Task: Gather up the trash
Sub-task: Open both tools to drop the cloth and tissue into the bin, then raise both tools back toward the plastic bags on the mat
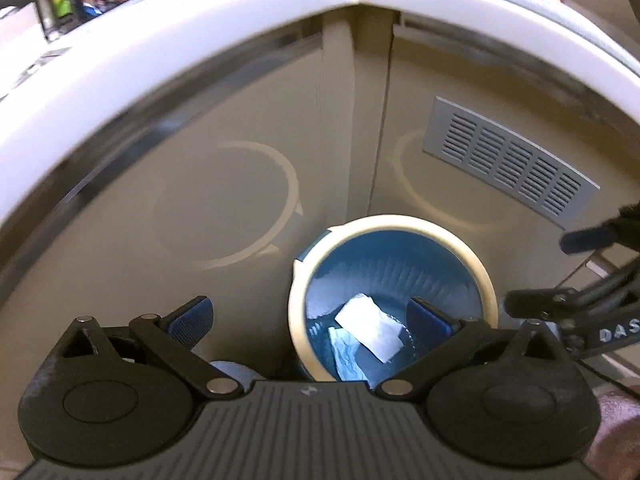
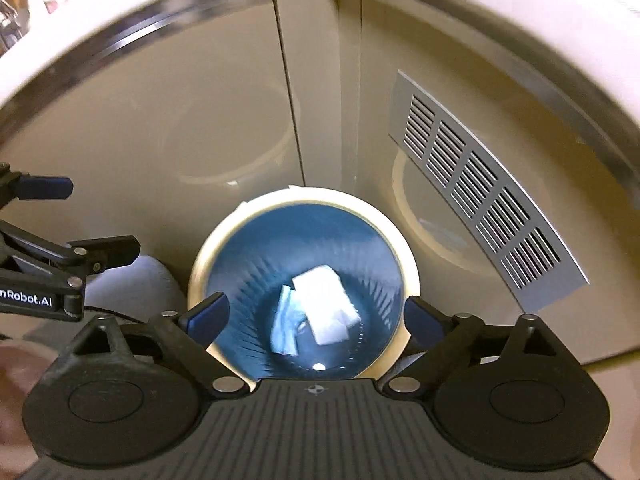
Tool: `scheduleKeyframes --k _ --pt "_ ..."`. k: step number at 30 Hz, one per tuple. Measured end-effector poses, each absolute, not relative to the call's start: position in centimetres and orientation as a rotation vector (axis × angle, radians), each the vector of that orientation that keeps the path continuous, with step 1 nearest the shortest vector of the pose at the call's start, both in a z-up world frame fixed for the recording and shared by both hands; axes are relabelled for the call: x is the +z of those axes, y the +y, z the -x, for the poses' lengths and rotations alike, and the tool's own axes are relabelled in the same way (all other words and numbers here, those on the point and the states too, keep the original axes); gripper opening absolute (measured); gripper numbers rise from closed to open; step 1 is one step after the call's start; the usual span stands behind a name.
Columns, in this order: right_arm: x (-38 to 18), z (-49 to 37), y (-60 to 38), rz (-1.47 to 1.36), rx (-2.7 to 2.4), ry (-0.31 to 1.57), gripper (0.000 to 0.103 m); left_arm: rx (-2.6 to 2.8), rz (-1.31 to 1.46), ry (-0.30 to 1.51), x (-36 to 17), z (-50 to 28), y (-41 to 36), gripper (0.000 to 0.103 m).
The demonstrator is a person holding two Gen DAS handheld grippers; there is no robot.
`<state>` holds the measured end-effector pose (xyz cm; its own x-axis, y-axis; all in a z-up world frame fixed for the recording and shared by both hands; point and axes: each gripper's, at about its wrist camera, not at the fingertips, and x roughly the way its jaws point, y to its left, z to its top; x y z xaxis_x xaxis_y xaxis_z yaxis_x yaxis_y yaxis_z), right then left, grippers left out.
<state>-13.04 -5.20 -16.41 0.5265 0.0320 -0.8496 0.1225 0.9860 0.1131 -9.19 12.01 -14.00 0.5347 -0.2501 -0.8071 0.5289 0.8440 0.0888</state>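
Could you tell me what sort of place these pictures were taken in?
Probably a kitchen or pantry corner: a blue waste bin holding white paper scraps stands against beige cabinet doors with a vent grille, under a white countertop.

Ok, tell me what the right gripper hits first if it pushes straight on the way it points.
Probably nothing until the white paper at the bottom of the blue bin: the open right gripper points into its mouth, though depth is unclear.
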Motion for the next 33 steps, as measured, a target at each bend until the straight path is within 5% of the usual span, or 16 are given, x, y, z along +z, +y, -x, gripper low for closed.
scheduleKeyframes --k 33 --pt "-13.9 17.4 -4.3 -0.202 -0.067 0.919 0.100 -0.458 -0.518 0.731 -10.5 12.2 10.5 0.103"
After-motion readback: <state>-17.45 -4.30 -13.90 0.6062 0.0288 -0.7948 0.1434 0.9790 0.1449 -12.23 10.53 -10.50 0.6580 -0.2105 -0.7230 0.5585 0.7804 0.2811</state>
